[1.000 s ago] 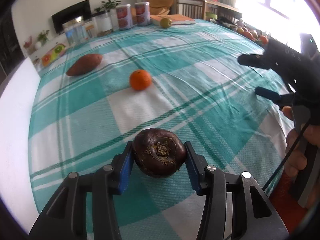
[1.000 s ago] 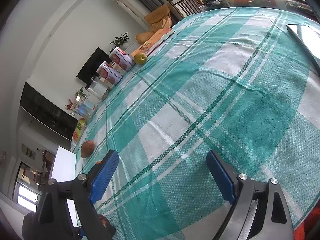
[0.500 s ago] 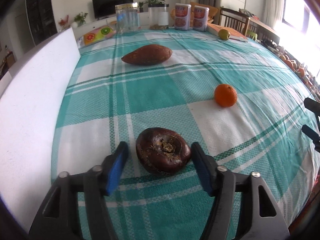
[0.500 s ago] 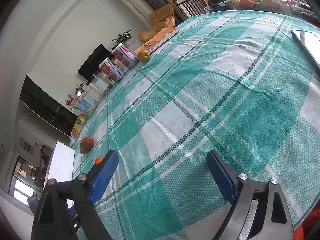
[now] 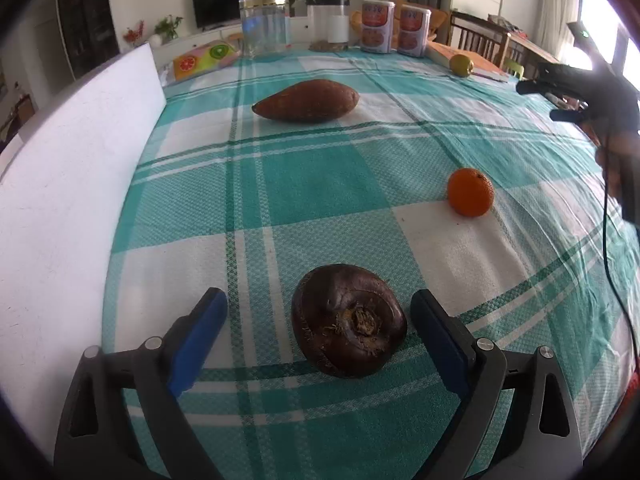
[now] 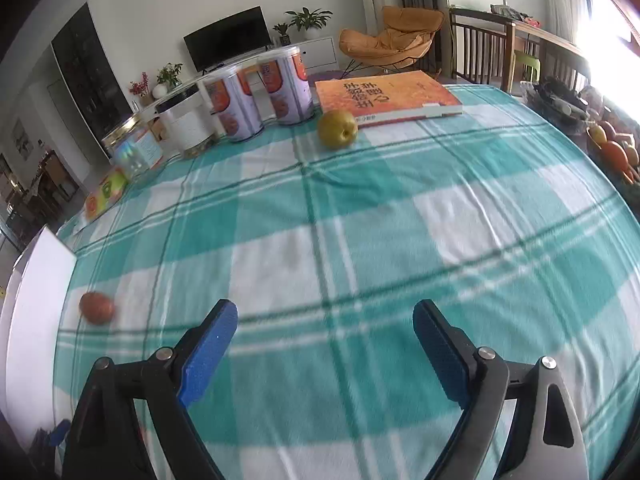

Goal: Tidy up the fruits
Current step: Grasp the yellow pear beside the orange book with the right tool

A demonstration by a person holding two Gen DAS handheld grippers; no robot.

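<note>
A dark purple round fruit point(image 5: 347, 319) lies on the checked tablecloth point(image 5: 320, 184) between the open jaws of my left gripper point(image 5: 320, 322), not touched by either pad. An orange point(image 5: 469, 191) sits further off to the right. A brown sweet potato point(image 5: 307, 100) lies beyond; it also shows in the right wrist view point(image 6: 96, 307). A yellow-green pear point(image 6: 337, 128) sits by an orange book point(image 6: 386, 96) at the far end. My right gripper point(image 6: 324, 338) is open and empty above the cloth; it also shows in the left wrist view point(image 5: 560, 100).
Two printed cans point(image 6: 260, 96), a white canister point(image 6: 184, 124) and a clear jar point(image 6: 134, 148) stand along the far edge. A white board point(image 5: 60, 184) borders the left side. More fruit point(image 6: 614, 148) lies at the far right edge.
My left gripper opened and let go of the dark fruit, which now rests on the cloth. My right gripper swung to face the far end of the table.
</note>
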